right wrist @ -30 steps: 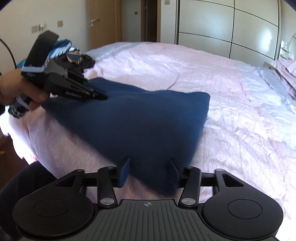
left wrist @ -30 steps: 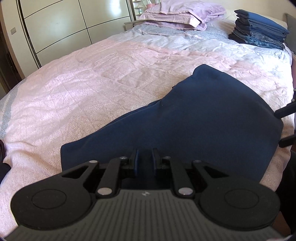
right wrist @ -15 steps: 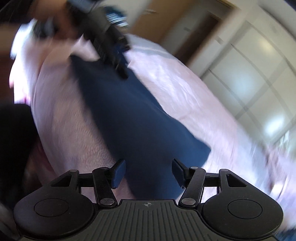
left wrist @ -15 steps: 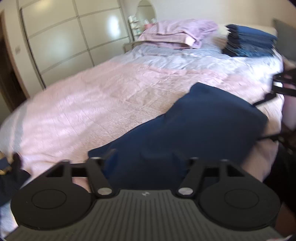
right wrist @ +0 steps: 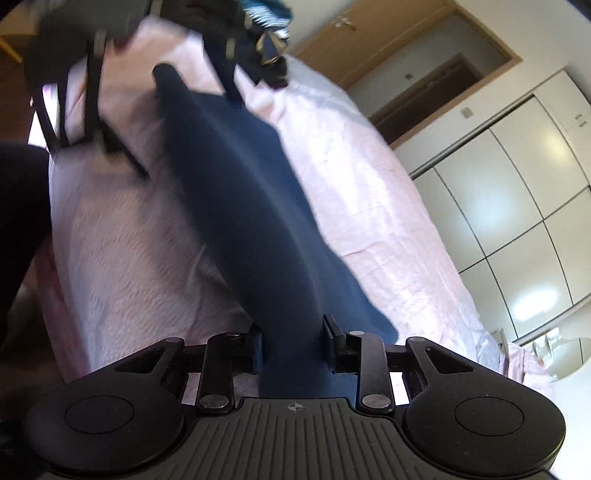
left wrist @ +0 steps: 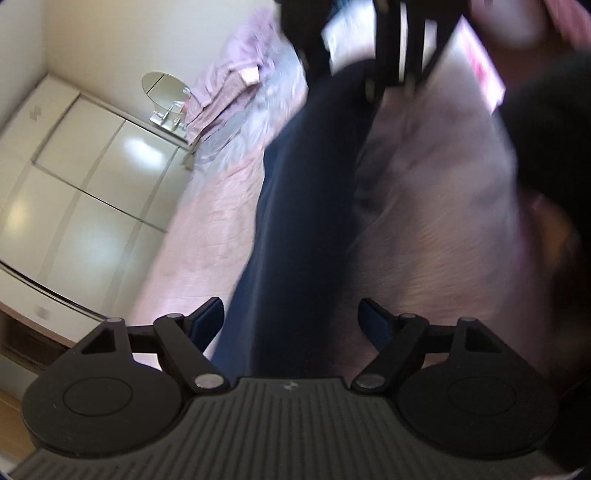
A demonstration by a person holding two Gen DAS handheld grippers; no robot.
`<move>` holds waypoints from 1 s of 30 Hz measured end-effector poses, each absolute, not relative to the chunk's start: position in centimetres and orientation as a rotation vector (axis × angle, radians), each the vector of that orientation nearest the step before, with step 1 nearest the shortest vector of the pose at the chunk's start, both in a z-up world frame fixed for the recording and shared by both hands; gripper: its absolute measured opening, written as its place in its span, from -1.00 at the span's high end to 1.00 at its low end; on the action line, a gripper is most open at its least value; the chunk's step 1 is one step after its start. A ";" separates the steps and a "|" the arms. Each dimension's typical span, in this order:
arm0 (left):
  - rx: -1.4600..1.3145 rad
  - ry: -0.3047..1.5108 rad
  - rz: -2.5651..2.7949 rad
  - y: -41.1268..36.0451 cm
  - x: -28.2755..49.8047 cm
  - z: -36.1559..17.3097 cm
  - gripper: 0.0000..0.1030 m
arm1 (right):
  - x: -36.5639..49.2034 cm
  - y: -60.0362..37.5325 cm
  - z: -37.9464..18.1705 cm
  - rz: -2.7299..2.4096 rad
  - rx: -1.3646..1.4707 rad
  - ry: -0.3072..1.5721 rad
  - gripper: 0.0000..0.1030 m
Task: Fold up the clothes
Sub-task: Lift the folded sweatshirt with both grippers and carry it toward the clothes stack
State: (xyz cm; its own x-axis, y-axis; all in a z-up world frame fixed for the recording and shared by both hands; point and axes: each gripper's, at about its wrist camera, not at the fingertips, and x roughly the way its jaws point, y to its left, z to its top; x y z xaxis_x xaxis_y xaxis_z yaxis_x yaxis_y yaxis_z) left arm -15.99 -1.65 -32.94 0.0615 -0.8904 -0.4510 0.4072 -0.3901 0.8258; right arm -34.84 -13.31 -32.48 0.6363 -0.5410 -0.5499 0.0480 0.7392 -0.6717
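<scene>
Navy garment (right wrist: 240,206) lies as a folded strip near the edge of the pink bedspread (right wrist: 369,206), one end at each tool. Both views have rolled sideways since a second ago, and the roles have swapped: the right gripper (right wrist: 291,347), then spread, is now closing on the near end, cloth between its jaws though I cannot tell if the pads press yet; the left gripper (left wrist: 291,321), then pinched on the cloth, is opening, jaws apart with fabric between them untouched. That suggests regripping for the next fold. Only the left view shows the pillows (left wrist: 236,70) beyond; only the right shows the unfolded pile (right wrist: 266,33) and door (right wrist: 436,77).
</scene>
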 end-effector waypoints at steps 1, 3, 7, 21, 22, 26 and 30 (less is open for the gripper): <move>1.314 -0.578 -1.509 -2.6 -16.2 -33.6 -0.35 | -34.9 -13.3 -32.1 -0.367 -0.656 0.815 0.43; 1.382 -0.603 -1.435 -4.4 -16.3 -34.6 -0.12 | -35.2 -13.2 -32.1 -0.366 -0.651 0.813 0.43; 1.446 -0.576 -1.434 -5.7 -15.8 -35.4 0.43 | -35.2 -13.2 -33.7 -0.353 -0.665 0.826 0.32; 1.499 -0.385 -1.579 -8.9 -12.7 -33.5 0.55 | -31.5 -17.2 -38.5 -0.351 -0.898 0.848 0.14; 1.519 -0.372 -1.594 -9.3 -12.3 -33.4 0.57 | -31.4 -17.7 -38.0 -0.325 -0.886 0.855 0.20; 1.579 -0.371 -1.661 -10.4 -11.8 -32.3 0.69 | -30.0 -20.1 -34.8 -0.280 -0.744 0.904 0.33; 1.650 -0.363 -1.682 -11.3 -12.2 -29.9 0.73 | -28.6 -20.9 -31.6 -0.245 -0.666 0.979 0.38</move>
